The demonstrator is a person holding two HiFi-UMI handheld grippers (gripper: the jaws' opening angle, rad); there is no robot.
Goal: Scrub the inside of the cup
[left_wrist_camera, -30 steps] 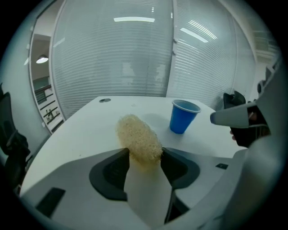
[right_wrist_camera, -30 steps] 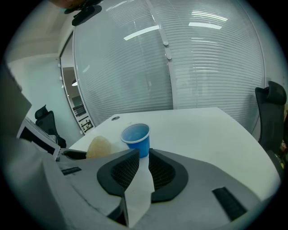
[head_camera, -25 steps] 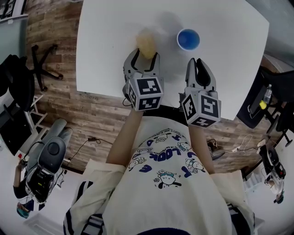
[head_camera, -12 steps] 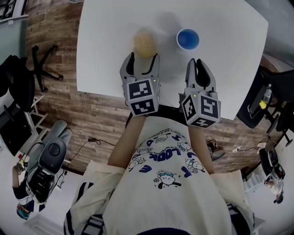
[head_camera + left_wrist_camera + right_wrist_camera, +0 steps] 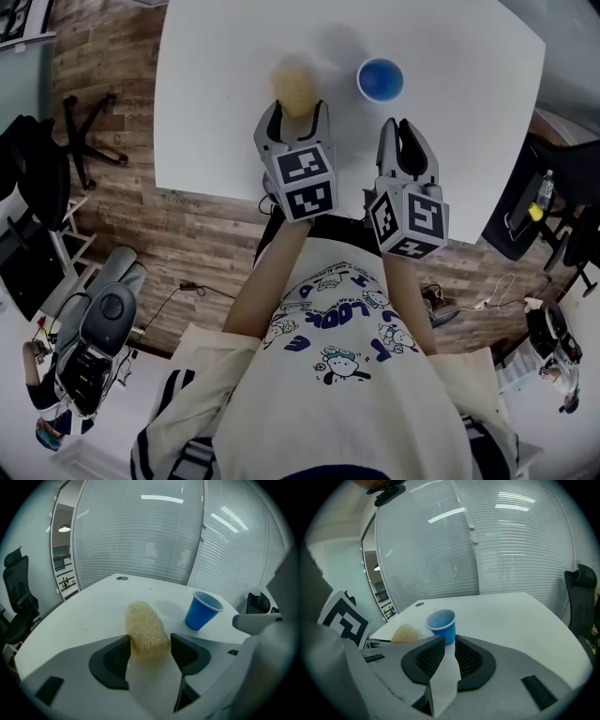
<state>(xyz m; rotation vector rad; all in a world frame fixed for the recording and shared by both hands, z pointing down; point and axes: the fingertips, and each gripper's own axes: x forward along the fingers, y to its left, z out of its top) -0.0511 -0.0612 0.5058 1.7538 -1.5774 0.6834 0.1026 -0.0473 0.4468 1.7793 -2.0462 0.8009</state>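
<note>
A blue paper cup [image 5: 380, 80] stands upright on the white table [image 5: 216, 94], open end up. To its left lies a pale yellow sponge [image 5: 293, 86]. My left gripper [image 5: 296, 111] reaches over the near end of the sponge [image 5: 146, 630]. Its jaws have just been closing and stand at the sponge's two sides without visibly squeezing it. My right gripper [image 5: 401, 127] hovers near the table's front edge, short of the cup [image 5: 441, 623]. It is shut, with nothing between its pads.
The table's front edge runs just under both grippers. On the wooden floor stand office chairs at the left [image 5: 37, 169] and right [image 5: 553, 206]. A grey device [image 5: 94, 328] sits at the lower left. A glass wall with blinds [image 5: 140, 541] rises behind the table.
The left gripper rolled one way, then back, with its jaws widest half a second ago and narrower now. The sponge stays between them. The right gripper has not moved.
</note>
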